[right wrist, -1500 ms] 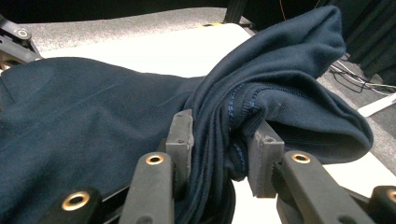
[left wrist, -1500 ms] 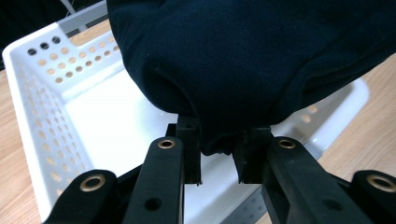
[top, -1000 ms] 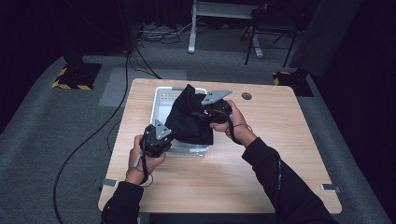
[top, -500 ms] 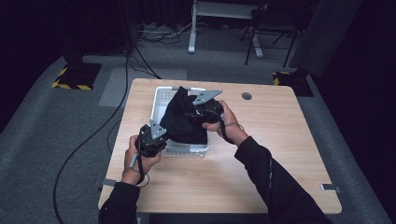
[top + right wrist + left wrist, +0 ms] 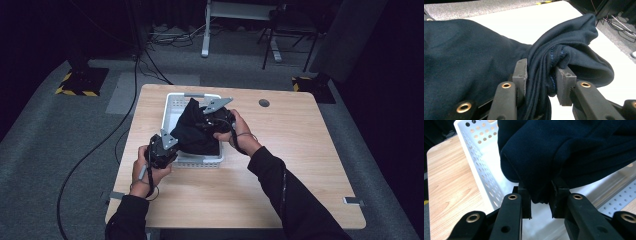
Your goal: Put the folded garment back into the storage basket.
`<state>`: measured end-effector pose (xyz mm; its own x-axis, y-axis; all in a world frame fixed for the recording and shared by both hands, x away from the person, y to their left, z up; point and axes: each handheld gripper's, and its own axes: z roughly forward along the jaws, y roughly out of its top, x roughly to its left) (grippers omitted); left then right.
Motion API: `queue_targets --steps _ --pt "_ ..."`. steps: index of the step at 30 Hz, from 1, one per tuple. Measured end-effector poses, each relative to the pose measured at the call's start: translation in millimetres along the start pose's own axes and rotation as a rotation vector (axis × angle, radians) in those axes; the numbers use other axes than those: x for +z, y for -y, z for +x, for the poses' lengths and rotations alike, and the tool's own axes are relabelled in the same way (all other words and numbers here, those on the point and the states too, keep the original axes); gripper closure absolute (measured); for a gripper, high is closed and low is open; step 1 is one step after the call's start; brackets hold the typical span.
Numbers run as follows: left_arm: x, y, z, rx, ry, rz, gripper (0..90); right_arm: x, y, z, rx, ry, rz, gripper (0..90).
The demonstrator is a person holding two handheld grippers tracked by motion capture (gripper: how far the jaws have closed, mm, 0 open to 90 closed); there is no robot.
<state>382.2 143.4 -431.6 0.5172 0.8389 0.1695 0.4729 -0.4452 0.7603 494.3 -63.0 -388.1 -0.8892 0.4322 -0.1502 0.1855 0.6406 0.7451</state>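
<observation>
Over the white basket (image 5: pixel 172 111) a dark navy garment (image 5: pixel 192 131) hangs bunched, held at two spots and draping down into the basket's near half. Left gripper view: a folded lump of the garment's fabric (image 5: pixel 554 152) sits pinched between the two black jaws, pads pressing it from both sides, perforated basket wall (image 5: pixel 477 157) right behind and below. Right gripper view: a gathered ribbed hem of the garment (image 5: pixel 560 53) with blue stitching is squeezed between the jaws, the rest of the cloth spreading to the left of that view. High view: left gripper (image 5: pixel 167 145) at the basket's near left corner, clamped on the garment's lower edge; right gripper (image 5: pixel 212 117) over the basket's middle, clamped on the upper part, grey three-cornered plate on top tilted. Left hand (image 5: pixel 147 172) sits on the table side of the basket, right hand (image 5: pixel 235 130) just right of it, both sleeves dark. Basket stands on a light wooden table (image 5: pixel 300 165), toward its far left; a round grommet hole (image 5: pixel 264 103) lies well right of the basket near the far edge. Grey carpet around, cables on the floor behind.
</observation>
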Motion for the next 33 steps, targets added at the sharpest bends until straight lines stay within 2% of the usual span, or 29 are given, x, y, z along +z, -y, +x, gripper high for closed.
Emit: queue_targets --steps 3,10,16,27,33 --pt "2.7 -0.2 0.1 0.011 -0.007 0.008 74.3 1.8 1.3 -1.5 0.002 0.001 0.001 66.6" --pt "8.7 -0.8 0.9 0.008 -0.008 0.026 74.3 6.8 1.6 -5.2 0.007 0.005 0.010 66.5" --pt "12.1 -0.3 3.0 -0.011 -0.010 0.046 73.9 11.4 2.1 -7.0 0.014 0.007 0.022 66.2" --pt "16.3 -0.8 2.3 -0.013 -0.020 0.063 73.5 16.3 3.2 -10.7 0.032 0.001 0.049 66.1" --pt "20.6 -0.6 3.8 -0.020 -0.020 0.079 73.0 20.8 3.9 -11.2 0.039 0.013 0.057 65.7"
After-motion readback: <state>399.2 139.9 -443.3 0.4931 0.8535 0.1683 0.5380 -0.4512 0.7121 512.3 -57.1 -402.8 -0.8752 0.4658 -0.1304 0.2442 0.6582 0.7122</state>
